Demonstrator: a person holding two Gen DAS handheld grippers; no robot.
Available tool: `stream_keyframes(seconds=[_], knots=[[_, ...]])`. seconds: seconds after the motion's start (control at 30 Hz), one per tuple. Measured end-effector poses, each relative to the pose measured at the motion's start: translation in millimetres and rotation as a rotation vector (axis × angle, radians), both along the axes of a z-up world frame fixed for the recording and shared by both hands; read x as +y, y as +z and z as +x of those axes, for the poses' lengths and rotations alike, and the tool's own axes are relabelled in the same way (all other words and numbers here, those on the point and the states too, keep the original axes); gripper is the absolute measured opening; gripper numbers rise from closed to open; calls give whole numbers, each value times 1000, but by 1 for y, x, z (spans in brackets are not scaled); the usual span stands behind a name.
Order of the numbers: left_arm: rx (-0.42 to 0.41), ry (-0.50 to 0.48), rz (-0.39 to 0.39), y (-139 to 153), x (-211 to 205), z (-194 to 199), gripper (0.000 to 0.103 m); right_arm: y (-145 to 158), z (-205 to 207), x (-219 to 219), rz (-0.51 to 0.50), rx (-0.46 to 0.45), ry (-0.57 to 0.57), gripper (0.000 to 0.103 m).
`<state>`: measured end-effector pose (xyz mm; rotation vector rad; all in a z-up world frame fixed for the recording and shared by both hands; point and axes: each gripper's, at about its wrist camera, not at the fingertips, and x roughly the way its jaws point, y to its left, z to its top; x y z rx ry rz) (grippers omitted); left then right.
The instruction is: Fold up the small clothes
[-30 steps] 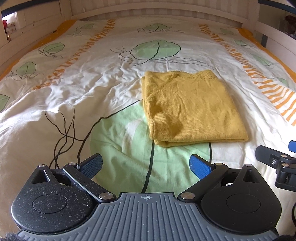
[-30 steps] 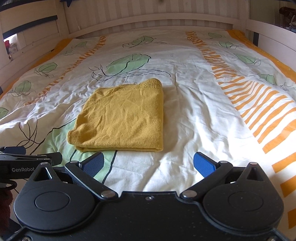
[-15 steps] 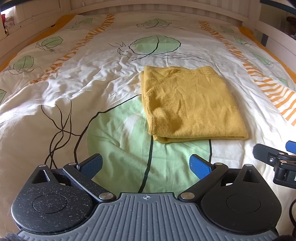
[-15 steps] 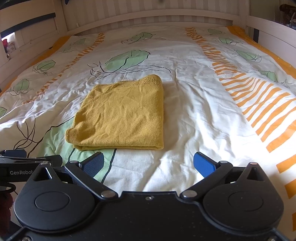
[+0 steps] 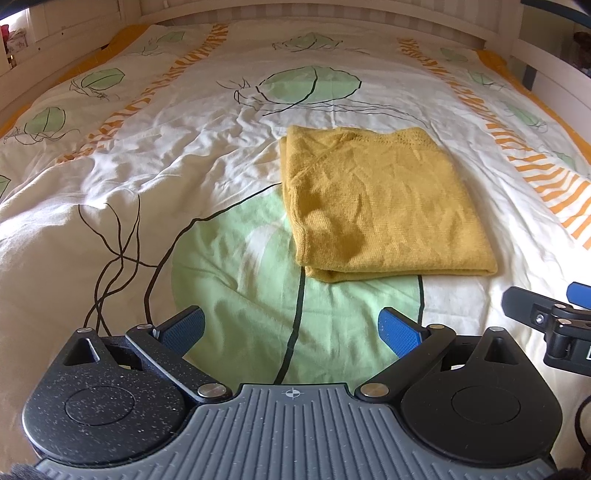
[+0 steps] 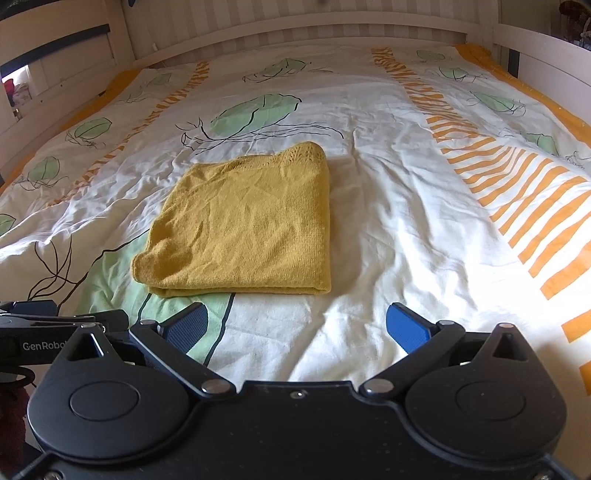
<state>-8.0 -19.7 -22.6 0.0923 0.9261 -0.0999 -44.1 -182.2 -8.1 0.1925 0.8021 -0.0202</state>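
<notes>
The yellow knit garment (image 5: 384,206) lies folded into a flat, roughly square packet on the bed cover (image 5: 184,155), its layered edge nearest the tools and an openwork knit band along the far edge. It sits ahead of both tools and touches neither — ahead and to the right of the left gripper (image 5: 291,325), ahead and to the left of the right gripper (image 6: 295,325).

The left gripper hovers over a large green leaf print, its blue-padded fingers (image 5: 399,332) spread wide apart with nothing between them. The right gripper's fingers are equally wide apart and empty, above white cloth just short of the garment's near edge. Each tool shows at the edge of the other's view, so they are side by side.

The cover is white with green leaves and orange stripes, lightly wrinkled — beyond it stands a pale slatted bed frame (image 6: 295,26).
</notes>
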Motion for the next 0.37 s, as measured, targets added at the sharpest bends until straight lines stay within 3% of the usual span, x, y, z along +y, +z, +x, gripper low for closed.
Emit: stream_keyframes(seconds=[0.37], knots=[[14,-3,1,-3,-2,2,101,-3,3,-1,12,13,2,102]])
